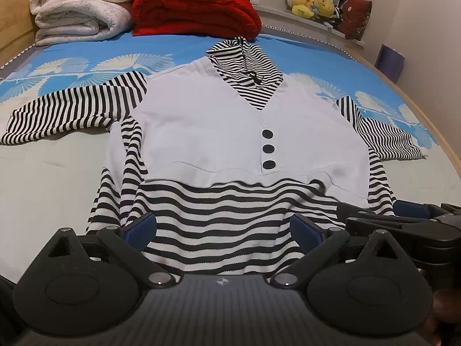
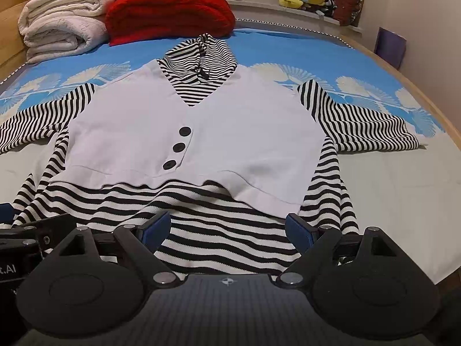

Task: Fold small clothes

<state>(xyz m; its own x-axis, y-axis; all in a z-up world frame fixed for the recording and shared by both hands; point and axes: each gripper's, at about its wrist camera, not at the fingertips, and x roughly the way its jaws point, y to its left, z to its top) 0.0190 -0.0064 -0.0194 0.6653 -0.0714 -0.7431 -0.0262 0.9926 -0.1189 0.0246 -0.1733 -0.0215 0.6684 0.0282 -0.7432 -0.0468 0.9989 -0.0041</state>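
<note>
Both grippers hang spread wide over the hem of a striped top (image 1: 219, 132) lying flat on the bed (image 1: 52, 190), left gripper (image 1: 223, 227) just beside right gripper (image 2: 227, 226), neither pinching cloth. Beyond the hem, sleeves splay outward. Soft, light knit; likely best pinched at hem corners or sleeve cuffs. Past the hood, a red blanket (image 2: 170, 8).

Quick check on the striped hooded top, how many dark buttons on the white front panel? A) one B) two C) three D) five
C: three dark round buttons sit in a short line down the white front panel of the top, seen in both wrist views; both grippers, left and right, are open at its hem.
</note>
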